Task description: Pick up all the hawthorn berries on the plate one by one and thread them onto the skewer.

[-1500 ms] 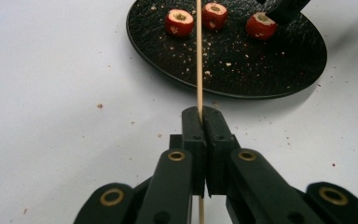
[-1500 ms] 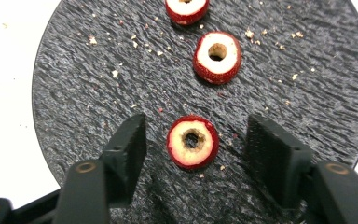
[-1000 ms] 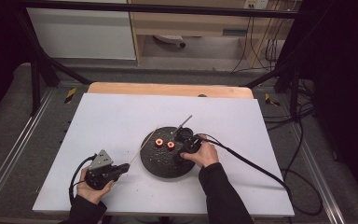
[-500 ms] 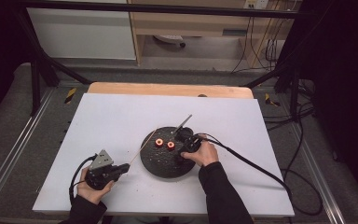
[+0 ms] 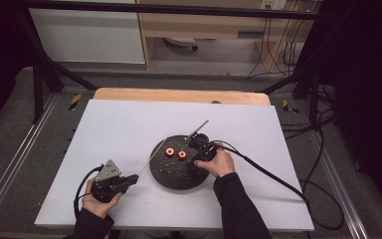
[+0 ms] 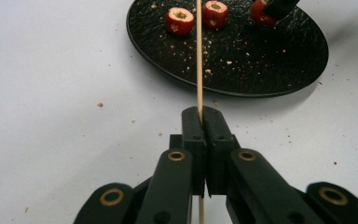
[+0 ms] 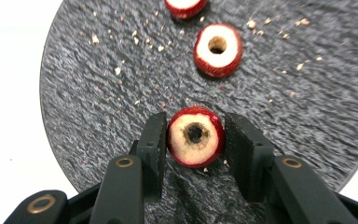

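A black round plate [image 5: 171,175] lies mid-table with cored red fruit pieces [image 5: 169,152] on it. My left gripper [image 5: 134,178], near the table's front left, is shut on a thin wooden skewer [image 5: 151,157] that points toward the plate. In the left gripper view the skewer [image 6: 199,56] rises from the closed jaws of my left gripper [image 6: 200,114] over the plate [image 6: 261,60]. My right gripper [image 7: 195,128] rests on the plate [image 7: 98,93], shut on one cored fruit piece [image 7: 189,151]. Two more pieces [image 7: 217,49] lie ahead of it.
The white table top [image 5: 129,124] has open room left and behind the plate. Crumbs are scattered on the plate and the table. A thin grey rod [image 5: 199,129] lies off the plate's far edge. A black cable [image 5: 268,174] trails right from the right gripper.
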Demonstrator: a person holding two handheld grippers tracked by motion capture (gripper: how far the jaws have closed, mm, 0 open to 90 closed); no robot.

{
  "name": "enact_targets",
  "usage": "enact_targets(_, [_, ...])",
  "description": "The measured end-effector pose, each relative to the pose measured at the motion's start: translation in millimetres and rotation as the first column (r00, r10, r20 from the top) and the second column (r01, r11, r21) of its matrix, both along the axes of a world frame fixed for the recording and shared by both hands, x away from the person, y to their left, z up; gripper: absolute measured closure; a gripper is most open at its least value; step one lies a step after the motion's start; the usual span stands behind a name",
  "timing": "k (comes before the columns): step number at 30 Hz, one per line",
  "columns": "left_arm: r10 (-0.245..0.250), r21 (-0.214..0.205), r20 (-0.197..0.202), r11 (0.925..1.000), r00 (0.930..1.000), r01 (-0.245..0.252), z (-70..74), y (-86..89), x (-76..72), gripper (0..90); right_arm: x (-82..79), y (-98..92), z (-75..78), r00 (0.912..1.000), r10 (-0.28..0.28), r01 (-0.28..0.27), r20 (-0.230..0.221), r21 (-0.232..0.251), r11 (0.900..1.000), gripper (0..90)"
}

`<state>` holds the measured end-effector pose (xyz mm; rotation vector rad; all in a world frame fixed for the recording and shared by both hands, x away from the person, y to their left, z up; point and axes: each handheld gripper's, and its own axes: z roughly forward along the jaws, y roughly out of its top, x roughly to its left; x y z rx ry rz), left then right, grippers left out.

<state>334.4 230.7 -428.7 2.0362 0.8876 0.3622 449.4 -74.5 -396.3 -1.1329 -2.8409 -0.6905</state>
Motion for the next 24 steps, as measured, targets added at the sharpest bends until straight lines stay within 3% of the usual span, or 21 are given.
enact_targets(5, [0.0,-0.002,-0.002,1.0,1.0,0.0,-0.5,-0.8,-0.1,88.5,-2.3,-2.8,6.5,0.9997,-0.024,0.024,0.01,0.022,0.9995,60.9])
enact_targets(11, [0.009,-0.012,0.007,0.9999,0.9999,-0.009,1.0,0.0,-1.2,88.5,-13.0,-6.0,12.6,0.9961,-0.062,0.054,0.063,0.131,0.9899,60.9])
enact_targets(12, [0.011,-0.013,0.009,0.9999,0.9999,-0.011,1.1,0.2,-1.4,88.5,-13.0,-6.0,12.6,0.9961,-0.062,0.054,0.063,0.131,0.9899,60.9])
enact_targets(13, [0.012,-0.014,0.011,0.9998,0.9999,-0.012,1.4,0.4,-1.5,88.5,-16.7,-7.6,13.6,0.994,-0.077,0.063,0.078,0.162,0.9848,61.0])
enact_targets(15, [0.014,-0.014,0.012,0.9998,0.9998,-0.014,1.5,0.3,-1.5,88.5,-17.9,-8.3,13.8,0.993,-0.083,0.067,0.084,0.174,0.9825,61.0])
enact_targets(16, [0.014,-0.014,0.014,0.9998,0.9998,-0.014,1.5,-0.1,-1.7,88.4,-21.3,-11.3,14.0,0.9895,-0.101,0.076,0.104,0.218,0.9729,61.0])
enact_targets(19, [0.015,-0.014,0.015,0.9998,0.9998,-0.015,1.5,-0.7,-1.8,88.4,-25.1,-14.3,12.9,0.984,-0.124,0.087,0.128,0.265,0.9603,61.0])
enact_targets(20, [0.016,-0.014,0.015,0.9998,0.9998,-0.016,1.4,-0.8,-1.8,88.4,-25.1,-14.3,12.9,0.984,-0.124,0.087,0.128,0.265,0.9603,61.0])
enact_targets(21, [0.016,-0.015,0.017,0.9998,0.9997,-0.016,1.3,-1.0,-1.9,88.5,-27.5,-15.6,11.4,0.9797,-0.141,0.094,0.143,0.292,0.9516,61.0])
enact_targets(23, [0.017,-0.015,0.015,0.9998,0.9997,-0.017,1.2,-1.3,-1.9,88.5,-28.2,-16.3,10.9,0.9791,-0.143,0.093,0.144,0.308,0.9468,61.0])
enact_targets(24, [0.017,-0.015,0.016,0.9998,0.9997,-0.016,1.3,-1.6,-2.0,88.5,-28.9,-17.1,10.0,0.9776,-0.149,0.094,0.148,0.331,0.9391,61.0])
